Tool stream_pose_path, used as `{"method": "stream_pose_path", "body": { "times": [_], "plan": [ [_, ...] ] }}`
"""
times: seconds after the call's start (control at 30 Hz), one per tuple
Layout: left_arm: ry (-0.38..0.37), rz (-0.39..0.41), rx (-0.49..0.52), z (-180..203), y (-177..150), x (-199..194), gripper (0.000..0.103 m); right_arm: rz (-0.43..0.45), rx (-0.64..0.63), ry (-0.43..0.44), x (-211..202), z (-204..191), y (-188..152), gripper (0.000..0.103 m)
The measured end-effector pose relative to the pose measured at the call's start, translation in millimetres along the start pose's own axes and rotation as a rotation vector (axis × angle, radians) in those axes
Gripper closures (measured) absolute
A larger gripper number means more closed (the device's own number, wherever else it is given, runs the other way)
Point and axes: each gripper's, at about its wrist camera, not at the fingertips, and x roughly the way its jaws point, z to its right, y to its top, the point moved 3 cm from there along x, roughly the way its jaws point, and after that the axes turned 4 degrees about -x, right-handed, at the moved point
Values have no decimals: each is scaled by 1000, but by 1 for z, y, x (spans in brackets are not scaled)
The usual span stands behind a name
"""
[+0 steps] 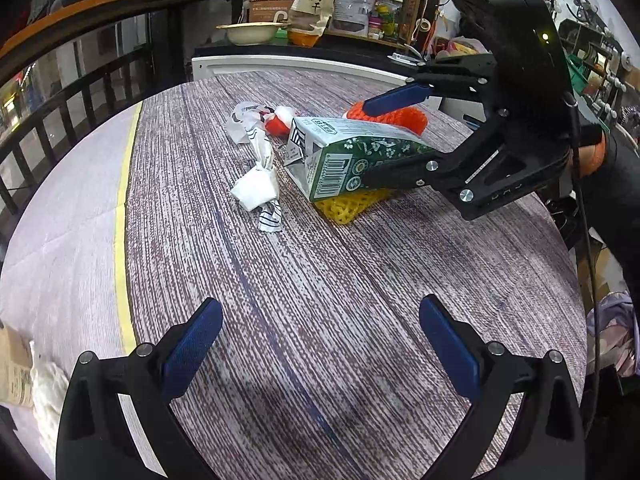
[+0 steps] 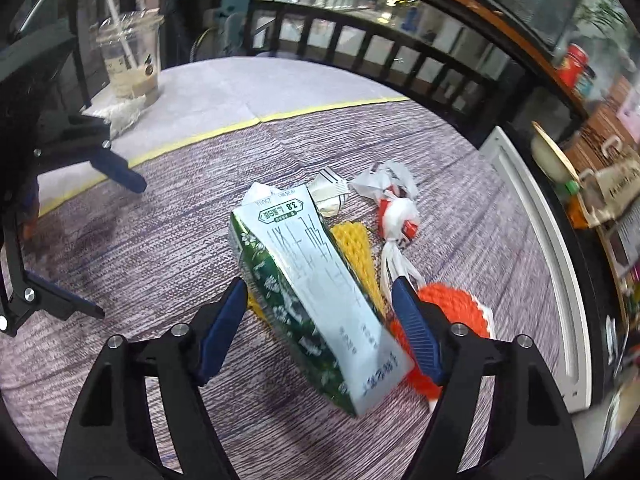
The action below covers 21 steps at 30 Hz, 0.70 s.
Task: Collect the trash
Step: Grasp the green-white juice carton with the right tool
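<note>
Your right gripper [image 2: 316, 320] straddles the milk carton [image 2: 312, 300] mid-table, jaws part-open, pads not visibly pressing; left gripper [image 1: 320, 344] wide, empty. Risk: closing on the slanted, crushed carton could squirt it sideways or snag the yellow netting [image 2: 356, 252] beneath. Long axis runs away from you, opened top far

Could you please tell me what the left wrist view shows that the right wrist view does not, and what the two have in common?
Only the left wrist view shows the open, empty left gripper from behind, the barcode end of the milk carton, and a snack bag on the shelf.

Only the right wrist view shows a plastic cup with a straw on the white cloth, and the carton's printed top face.

Both show the carton between the jaws of the right gripper, the yellow net, the orange net, the crumpled wrappers and the bowl.
</note>
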Motion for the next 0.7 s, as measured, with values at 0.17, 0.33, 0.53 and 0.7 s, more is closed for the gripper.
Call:
{"method": "stream_pose_path", "body": {
  "times": [0.17,0.33,0.53,0.7],
  "plan": [
    [-2,-31,-19,-11,6,15,6,-45,-96,25,22,-5,2,37],
    [-22,-23,-60,-18,15,18,6,-16,-25,78,20,-3,4,43],
    [0,15,-134,-31,32,19,7,103,219,26,-33,18,-11,48],
    [27,14,-197,-41,56,40,39,164,314,38,-61,15,-32,52]
  ]
}}
